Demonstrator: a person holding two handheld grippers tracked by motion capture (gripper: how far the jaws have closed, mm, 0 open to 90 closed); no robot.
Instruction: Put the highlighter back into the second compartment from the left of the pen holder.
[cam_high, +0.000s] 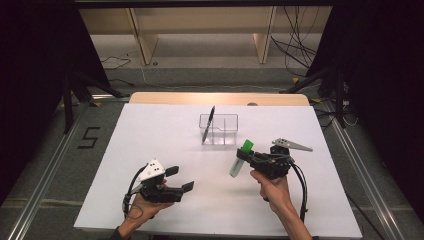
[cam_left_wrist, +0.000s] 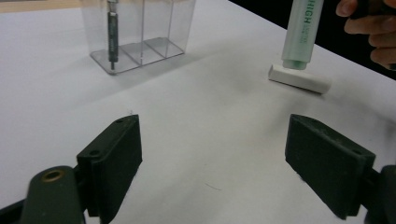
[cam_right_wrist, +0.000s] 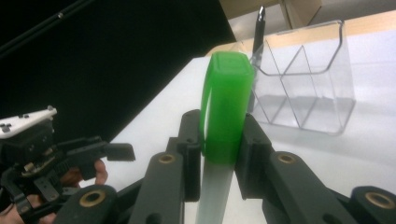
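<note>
— How does the left gripper (cam_high: 181, 178) stand?
— Jaws wide apart, nothing between them, held low over the table in the left hand (cam_high: 142, 205), pointing toward the right.
— And the right gripper (cam_high: 243, 156)?
— Jaws clamped on a highlighter (cam_right_wrist: 225, 116), the right hand (cam_high: 272, 190) under it, forearm entering from below.

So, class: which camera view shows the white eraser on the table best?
The left gripper view: the eraser lies in plain sight there on the white table, just under the tip of the highlighter. In the high view and the right gripper view I cannot make the eraser out against the table.
</note>
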